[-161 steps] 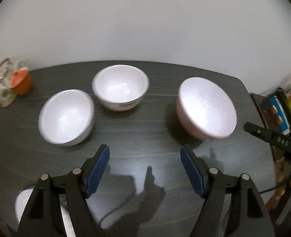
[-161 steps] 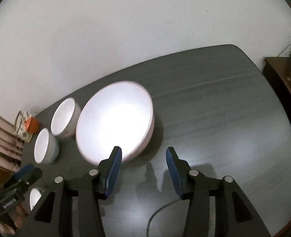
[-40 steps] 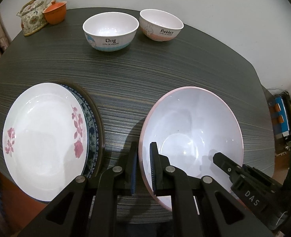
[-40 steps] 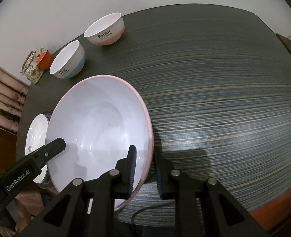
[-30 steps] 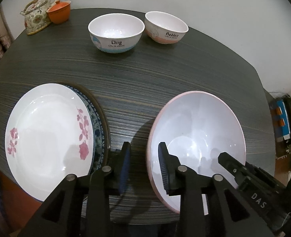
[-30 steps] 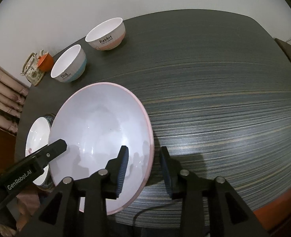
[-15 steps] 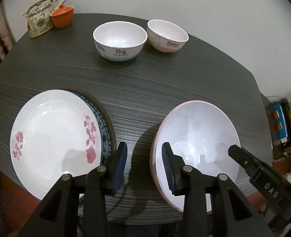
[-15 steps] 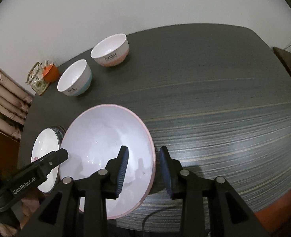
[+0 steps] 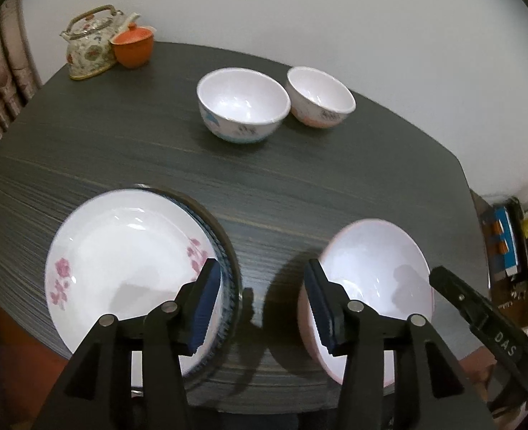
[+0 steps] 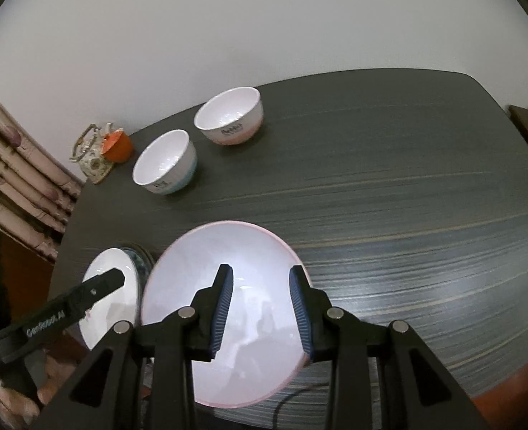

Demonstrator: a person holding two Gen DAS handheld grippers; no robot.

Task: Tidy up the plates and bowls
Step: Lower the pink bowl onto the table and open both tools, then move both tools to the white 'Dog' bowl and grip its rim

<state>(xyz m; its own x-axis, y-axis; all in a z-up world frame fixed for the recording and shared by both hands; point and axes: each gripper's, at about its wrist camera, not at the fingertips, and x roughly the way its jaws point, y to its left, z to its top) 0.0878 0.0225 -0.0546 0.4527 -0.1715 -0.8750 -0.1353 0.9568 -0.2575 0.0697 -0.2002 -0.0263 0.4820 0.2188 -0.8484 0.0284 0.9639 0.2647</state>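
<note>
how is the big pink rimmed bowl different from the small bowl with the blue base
The pink-rimmed bowl is much wider and shallower; the blue-based bowl is small and deep. The pink-rimmed bowl sits at the table's near edge, the blue-based bowl far back beside another small bowl. The blue-based bowl carries printing outside. Both are white inside, upright and empty.

On the table (image 9: 299, 186) I see the stacked plates (image 9: 120, 258) near left and the large bowl (image 9: 382, 272) near right; two small bowls (image 9: 242, 104) stand side by side far behind, the teapot (image 9: 88, 50) far left.
</note>
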